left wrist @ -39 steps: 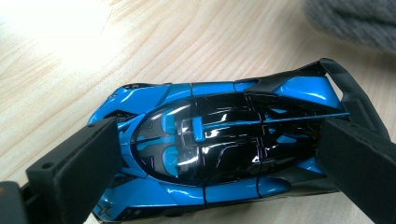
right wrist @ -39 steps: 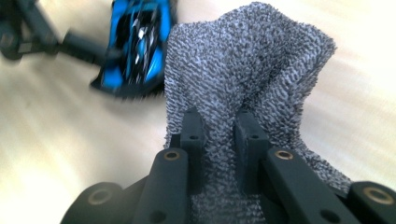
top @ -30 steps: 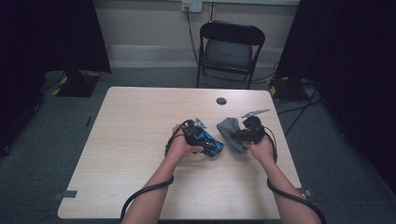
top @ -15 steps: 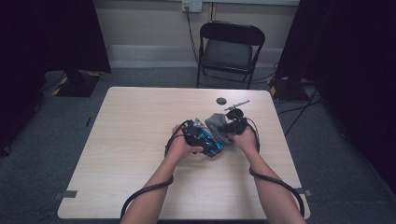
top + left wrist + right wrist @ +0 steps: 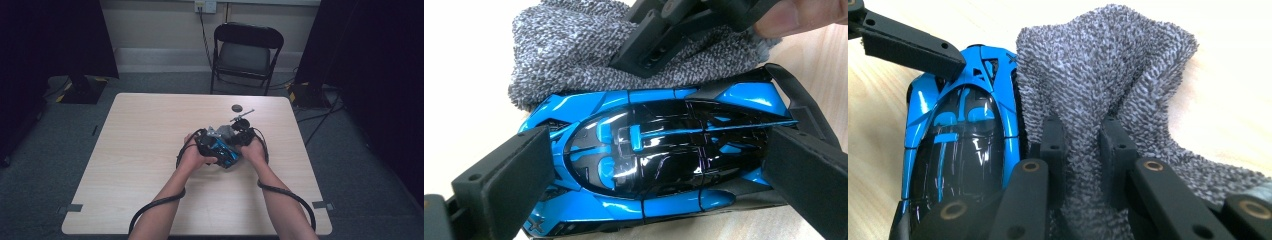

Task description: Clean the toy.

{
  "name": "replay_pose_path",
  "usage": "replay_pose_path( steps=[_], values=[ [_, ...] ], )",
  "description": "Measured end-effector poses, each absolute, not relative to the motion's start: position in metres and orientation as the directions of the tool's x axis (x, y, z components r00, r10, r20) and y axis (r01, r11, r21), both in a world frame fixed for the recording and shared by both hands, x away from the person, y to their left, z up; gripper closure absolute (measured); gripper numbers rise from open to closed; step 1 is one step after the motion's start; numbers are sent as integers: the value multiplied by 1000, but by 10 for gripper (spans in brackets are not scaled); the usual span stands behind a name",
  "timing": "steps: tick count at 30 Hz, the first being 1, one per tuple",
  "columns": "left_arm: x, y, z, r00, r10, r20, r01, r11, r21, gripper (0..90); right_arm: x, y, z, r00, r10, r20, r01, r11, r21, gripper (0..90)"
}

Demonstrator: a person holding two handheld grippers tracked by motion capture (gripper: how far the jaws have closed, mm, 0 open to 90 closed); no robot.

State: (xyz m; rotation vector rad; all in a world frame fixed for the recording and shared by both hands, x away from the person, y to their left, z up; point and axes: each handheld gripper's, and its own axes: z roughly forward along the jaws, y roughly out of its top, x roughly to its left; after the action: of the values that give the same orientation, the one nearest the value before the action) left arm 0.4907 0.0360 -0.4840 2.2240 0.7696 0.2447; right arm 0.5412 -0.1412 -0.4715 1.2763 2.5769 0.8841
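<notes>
Left tongs (image 5: 654, 165) clamp car (image 5: 659, 160) lengthwise; right tongs (image 5: 1082, 150) pinch cloth (image 5: 1108, 75), seemingly touching car, on desk (image 5: 150, 150).

pale wooden table (image 5: 140, 150), black folding chair (image 5: 247, 52), grey carpet (image 5: 45, 165)

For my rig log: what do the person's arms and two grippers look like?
Bare forearms, no sleeves. Left gripper has broad black block jaws; right gripper has black jaws with brass-ringed screw holes. A black cable trails from each.
</notes>
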Motion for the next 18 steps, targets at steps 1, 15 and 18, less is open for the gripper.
replay_pose_path(
  steps=[1,15,18],
  values=[
    [491,36,-484,799,598,-62,453,-532,716,0,541,-142,-472,-629,764,142,689,465,556,760],
    [491,35,-483,798,599,-62,457,-534,711,0,538,-148,-471,-661,738,140,670,494,554,763],
    [491,35,-484,798,599,-63,456,-533,713,0,535,-149,-471,-667,734,131,663,504,554,763]
  ],
)
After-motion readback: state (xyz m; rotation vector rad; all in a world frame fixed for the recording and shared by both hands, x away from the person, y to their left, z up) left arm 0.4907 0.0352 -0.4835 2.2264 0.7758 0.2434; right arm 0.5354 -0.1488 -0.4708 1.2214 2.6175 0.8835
